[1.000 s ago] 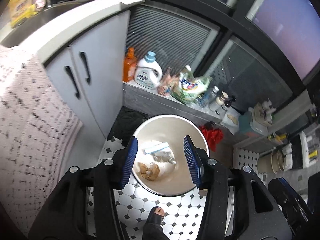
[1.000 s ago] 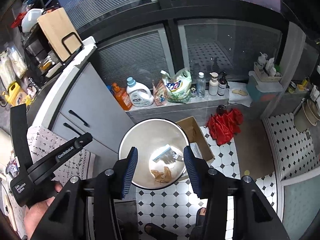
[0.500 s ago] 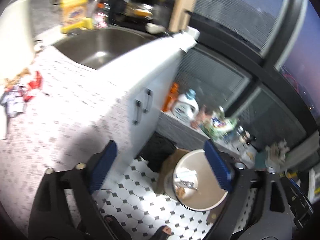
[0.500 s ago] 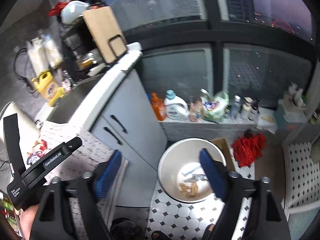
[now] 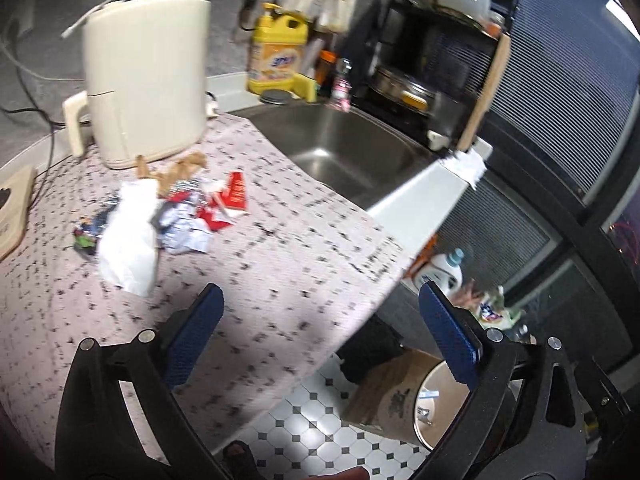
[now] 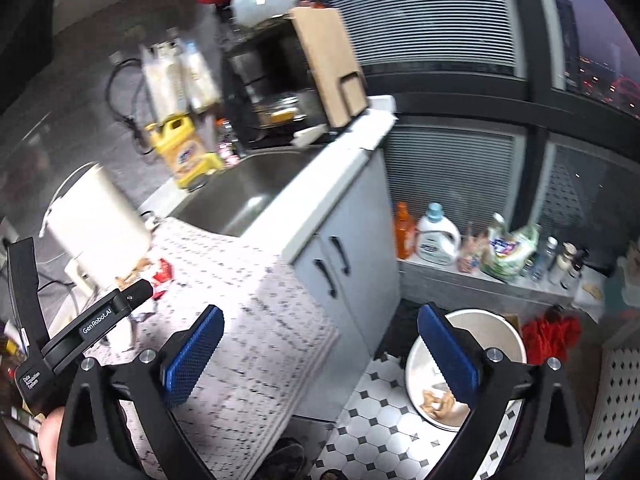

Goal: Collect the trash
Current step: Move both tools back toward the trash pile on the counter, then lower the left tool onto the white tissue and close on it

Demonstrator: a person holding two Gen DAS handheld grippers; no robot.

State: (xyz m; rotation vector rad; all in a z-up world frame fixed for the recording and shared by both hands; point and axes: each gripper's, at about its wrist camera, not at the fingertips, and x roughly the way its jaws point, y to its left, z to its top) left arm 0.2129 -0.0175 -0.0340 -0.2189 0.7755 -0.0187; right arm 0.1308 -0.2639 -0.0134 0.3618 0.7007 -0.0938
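Ahead, trash [image 5: 160, 216] lies beyond the left gripper's [image 5: 320, 336] fingers (spread, empty).

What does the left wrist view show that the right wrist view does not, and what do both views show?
Only the left wrist view shows the white crumpled paper clearly, with the red wrapper beside it, and a cardboard box by the bin.

Only the right wrist view shows the cabinet doors, the red cloth on the floor, and the left gripper from outside.

Both show the sink, the yellow bottle, the white appliance and the bin with trash inside.
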